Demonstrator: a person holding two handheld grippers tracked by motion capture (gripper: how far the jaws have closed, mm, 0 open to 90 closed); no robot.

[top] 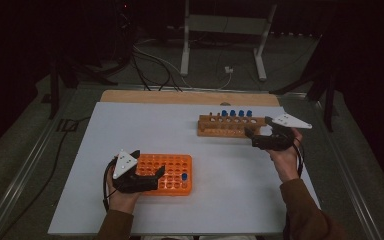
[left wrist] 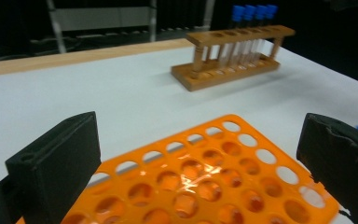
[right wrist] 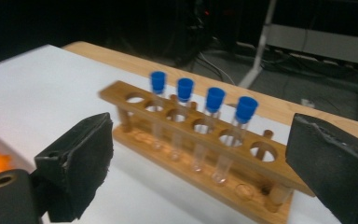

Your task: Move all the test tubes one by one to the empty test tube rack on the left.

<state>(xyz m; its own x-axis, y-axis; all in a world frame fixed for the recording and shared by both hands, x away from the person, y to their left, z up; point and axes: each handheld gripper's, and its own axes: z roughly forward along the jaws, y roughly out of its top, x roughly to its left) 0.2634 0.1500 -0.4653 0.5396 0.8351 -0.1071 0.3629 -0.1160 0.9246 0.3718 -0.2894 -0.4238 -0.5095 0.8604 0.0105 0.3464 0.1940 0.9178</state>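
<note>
**Both tools wide open over a white tabletop in a dark room**

Here's the white tabletop [top: 130, 130], matte and bare apart from two racks, with a strip of pale wood edging [top: 180, 97] along its far side. Beyond that edging the room goes dark: grey floor, loose cables [top: 150, 65] and a white metal stand [top: 225, 35].

The orange rack [top: 172, 170] sits near the tabletop's front edge, with one blue-capped tube [top: 184, 177] standing in its right side. The left tool [top: 147, 167] hovers over that rack, jaws spread wide, nothing between them.

The wooden rack [top: 227, 126] lies well beyond the orange rack, back and to the right, holding four blue-capped tubes [right wrist: 214, 100] upright in a row. The right tool [top: 260, 134] sits at its right end, jaws apart and gripping nothing.
</note>
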